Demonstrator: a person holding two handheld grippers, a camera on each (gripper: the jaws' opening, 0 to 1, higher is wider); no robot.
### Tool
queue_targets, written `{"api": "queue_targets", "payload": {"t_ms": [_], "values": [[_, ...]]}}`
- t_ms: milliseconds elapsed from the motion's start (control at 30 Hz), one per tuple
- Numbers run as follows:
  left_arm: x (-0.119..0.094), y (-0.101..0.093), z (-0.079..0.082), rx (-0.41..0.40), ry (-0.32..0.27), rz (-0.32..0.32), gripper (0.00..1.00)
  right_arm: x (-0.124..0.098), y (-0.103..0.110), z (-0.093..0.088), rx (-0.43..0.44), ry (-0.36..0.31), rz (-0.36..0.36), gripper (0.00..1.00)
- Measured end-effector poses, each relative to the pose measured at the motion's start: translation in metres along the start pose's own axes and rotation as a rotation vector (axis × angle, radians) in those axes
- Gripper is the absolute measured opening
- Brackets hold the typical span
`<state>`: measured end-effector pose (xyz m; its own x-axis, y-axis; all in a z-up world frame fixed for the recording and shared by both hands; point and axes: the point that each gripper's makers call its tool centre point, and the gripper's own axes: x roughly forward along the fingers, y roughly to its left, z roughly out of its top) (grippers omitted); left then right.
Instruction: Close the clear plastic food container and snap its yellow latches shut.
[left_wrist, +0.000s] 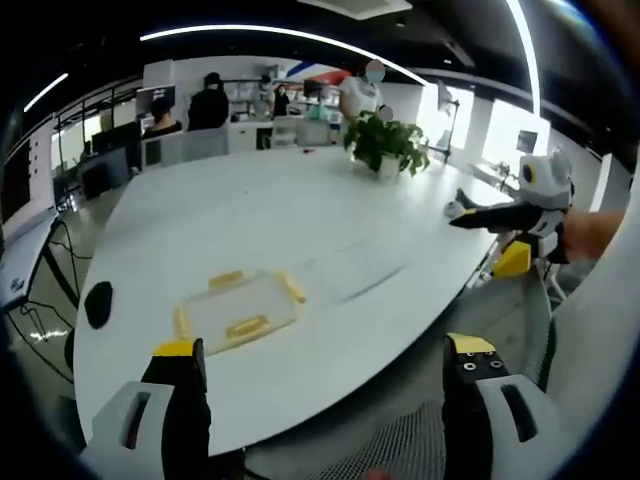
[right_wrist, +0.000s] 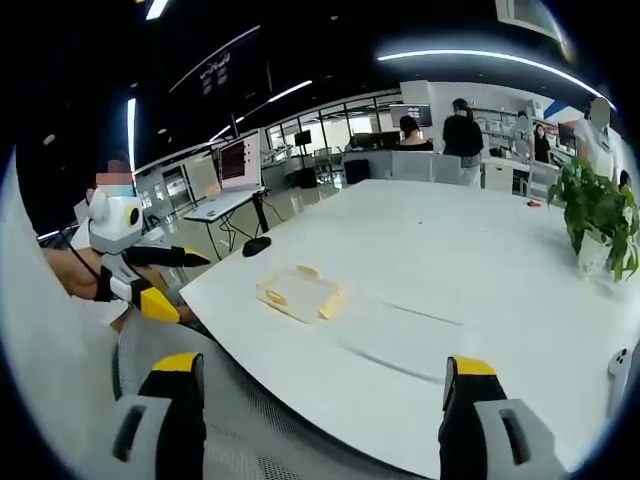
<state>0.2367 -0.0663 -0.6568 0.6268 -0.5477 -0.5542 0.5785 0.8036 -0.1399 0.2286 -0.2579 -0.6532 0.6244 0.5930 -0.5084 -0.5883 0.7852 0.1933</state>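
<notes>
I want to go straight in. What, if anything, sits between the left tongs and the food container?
Nothing visible: only bare white table lies between the left tongs and the container. The black object sits off to one side.

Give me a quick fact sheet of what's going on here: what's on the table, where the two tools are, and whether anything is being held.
surface: large white oval table
main item: clear plastic food container with yellow latches, lying flat near the table's edge
container contact: untouched, neither tool near it
left gripper: jaws wide apart, empty, held off the table edge
right gripper: jaws wide apart, empty, held off the table edge
other items: green potted plant; black computer mouse
background: people at desks
</notes>
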Motion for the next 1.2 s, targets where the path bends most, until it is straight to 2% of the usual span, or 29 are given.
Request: {"api": "queue_targets", "payload": {"t_ms": [400,567,1000,1200], "values": [[0.0,0.003,0.0,0.004,0.003,-0.005,0.97,0.001,0.001,0.001,-0.004,0.003,0.001,0.99],[0.0,0.006,0.001,0.001,0.008,-0.015,0.96,0.003,0.002,0.004,-0.035,-0.006,0.01,0.98],[-0.003,0.027,0.007,0.018,0.02,-0.018,0.92,0.015,0.004,0.009,-0.086,0.028,0.032,0.97],[-0.003,0.033,0.006,0.06,0.044,-0.044,0.92,0.025,0.008,0.015,-0.12,0.038,0.051,0.96]]}}
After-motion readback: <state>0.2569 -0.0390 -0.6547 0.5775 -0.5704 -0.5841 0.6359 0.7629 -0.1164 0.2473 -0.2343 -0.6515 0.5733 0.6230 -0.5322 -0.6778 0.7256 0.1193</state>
